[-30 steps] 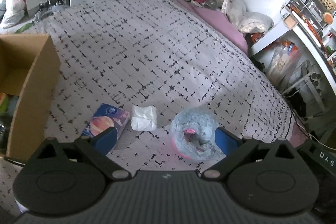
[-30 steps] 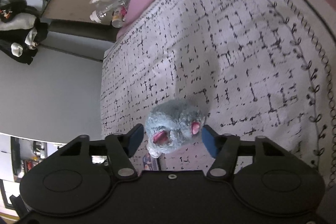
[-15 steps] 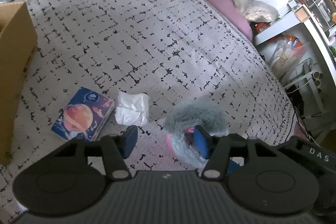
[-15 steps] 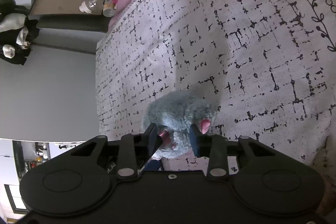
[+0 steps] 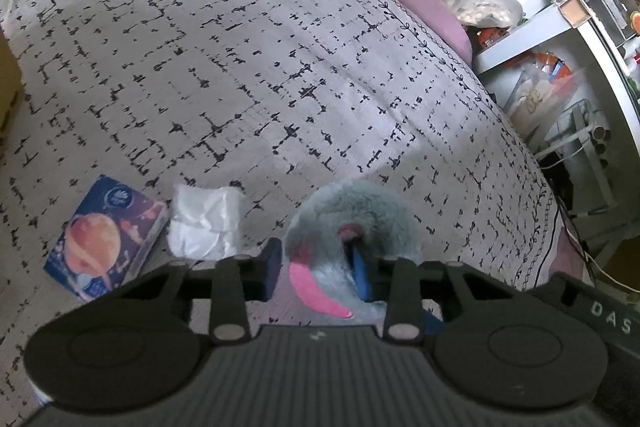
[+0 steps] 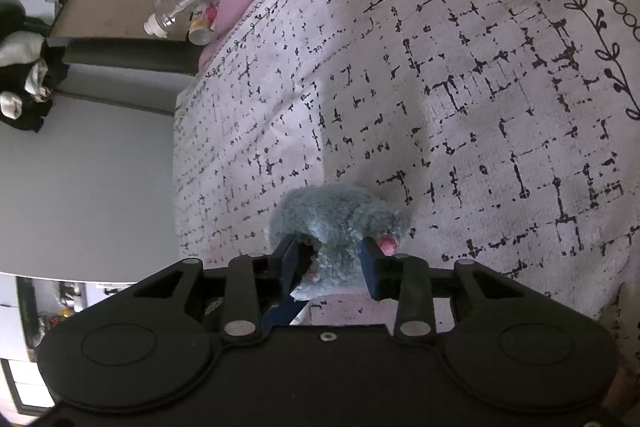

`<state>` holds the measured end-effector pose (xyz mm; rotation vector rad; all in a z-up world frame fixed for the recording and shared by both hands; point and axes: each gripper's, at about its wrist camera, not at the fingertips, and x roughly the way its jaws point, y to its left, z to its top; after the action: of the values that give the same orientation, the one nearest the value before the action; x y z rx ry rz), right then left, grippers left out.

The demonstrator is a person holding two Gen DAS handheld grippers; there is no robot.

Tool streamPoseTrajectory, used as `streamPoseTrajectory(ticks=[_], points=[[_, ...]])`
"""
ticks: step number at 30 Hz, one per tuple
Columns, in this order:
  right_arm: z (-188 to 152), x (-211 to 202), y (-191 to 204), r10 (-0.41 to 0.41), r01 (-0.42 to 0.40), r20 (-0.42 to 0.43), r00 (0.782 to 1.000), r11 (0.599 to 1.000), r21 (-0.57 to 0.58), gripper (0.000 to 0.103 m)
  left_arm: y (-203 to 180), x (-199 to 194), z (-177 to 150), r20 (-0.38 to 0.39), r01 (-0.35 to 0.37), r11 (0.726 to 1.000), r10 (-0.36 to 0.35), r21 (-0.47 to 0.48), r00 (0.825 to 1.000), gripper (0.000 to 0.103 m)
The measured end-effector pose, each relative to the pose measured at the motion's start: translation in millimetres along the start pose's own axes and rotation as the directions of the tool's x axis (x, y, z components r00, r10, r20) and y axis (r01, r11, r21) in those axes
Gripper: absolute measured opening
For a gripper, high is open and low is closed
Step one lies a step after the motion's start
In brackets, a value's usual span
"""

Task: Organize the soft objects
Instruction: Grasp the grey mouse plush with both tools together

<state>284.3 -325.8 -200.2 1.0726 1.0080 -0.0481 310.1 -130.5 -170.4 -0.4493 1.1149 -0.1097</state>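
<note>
Hand-held grippers angled down, clamping plush toy

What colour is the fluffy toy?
Grey-blue fur with pink parts; the plush toy shows best in the left wrist view.

Plush toy grey-blue, pink patches — bedspread pale, black broken-grid print.

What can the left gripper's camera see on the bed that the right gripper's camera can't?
Only the left wrist view shows the blue tissue pack and the crumpled white tissue beside it. Only the right wrist view shows the clear bottle past the bed's far edge. Both show the grey plush toy, gripped by each camera's own gripper, on the patterned bedspread.
</note>
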Motion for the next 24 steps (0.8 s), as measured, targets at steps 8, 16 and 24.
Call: streamPoseTrajectory(ticks=[8, 16, 24], points=[[2.5, 2.2, -2.5, 0.021, -0.021, -0.011, 1.000, 1.000, 0.010, 0.053, -5.7, 1.1, -0.8, -0.001, -0.007, 1.000, 0.007, 0.007, 1.000, 0.023], [2.2, 8.3, -2.2, -0.007, 0.007, 0.020, 1.000, 1.000, -0.003, 0.029, -9.9, -12.7, -7.7, 0.014, -0.017, 1.000, 0.018, -0.013, 1.000, 0.015], [-8.9, -2.5, 11.3, 0.093, -0.093, -0.005, 0.996, 0.992, -0.086, 0.000, -1.1, -36.1, -8.0, 0.058, -0.016, 0.999, 0.019, -0.052, 0.998, 0.013]])
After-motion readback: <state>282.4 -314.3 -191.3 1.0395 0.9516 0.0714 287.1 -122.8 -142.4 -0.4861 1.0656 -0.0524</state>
